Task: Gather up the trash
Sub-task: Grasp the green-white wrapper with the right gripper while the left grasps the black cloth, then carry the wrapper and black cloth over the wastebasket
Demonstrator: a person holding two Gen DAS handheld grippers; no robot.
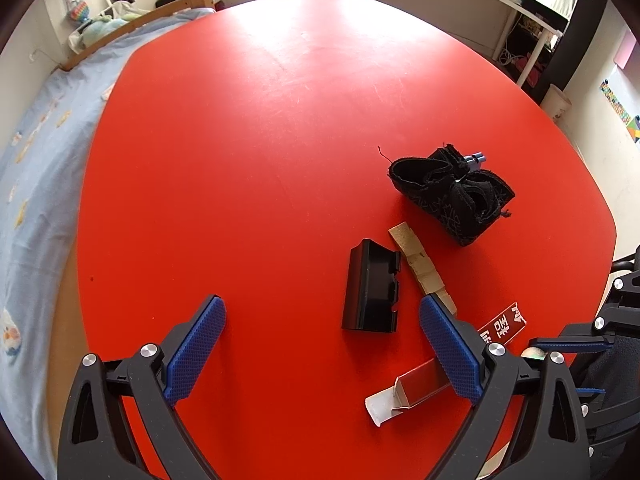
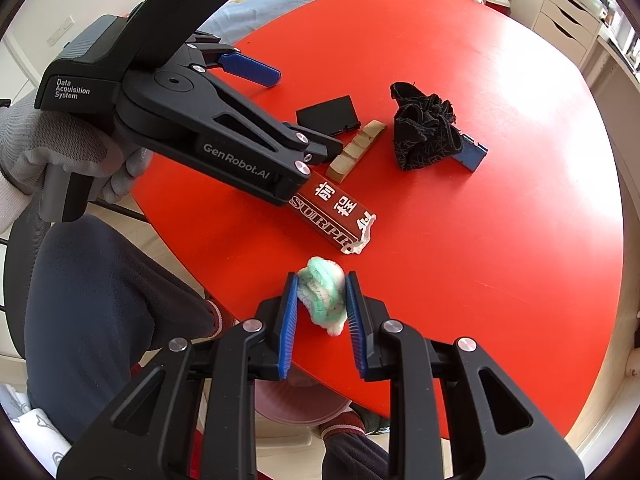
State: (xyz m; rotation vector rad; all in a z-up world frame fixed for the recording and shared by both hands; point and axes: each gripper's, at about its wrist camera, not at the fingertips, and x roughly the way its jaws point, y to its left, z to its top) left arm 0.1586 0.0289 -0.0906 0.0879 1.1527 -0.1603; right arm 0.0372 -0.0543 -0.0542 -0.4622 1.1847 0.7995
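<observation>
A red table (image 1: 260, 140) is carrying the clutter. A black cloth bundle (image 1: 452, 194) is lying toward the far right edge, with a blue block (image 2: 472, 152) poking out from under it. Nearer in, a black plastic tray (image 1: 372, 288) is sitting just beside a tan cardboard strip (image 1: 420, 264), the two almost touching. A torn red carton (image 2: 334, 216) is lying close to the near edge, partly covered by the left gripper (image 1: 322, 350).

The left gripper is hovering over the table with its jaws spread wide and nothing between them; the tray is lying ahead of its fingertips, and the carton is passing under its right finger.

The right gripper (image 2: 322, 300) is squeezing a green-and-white wad (image 2: 324, 296) between its blue pads (image 2: 290, 320), jaws narrowed onto it, right at the near edge of the table, just short of the carton's torn end.
</observation>
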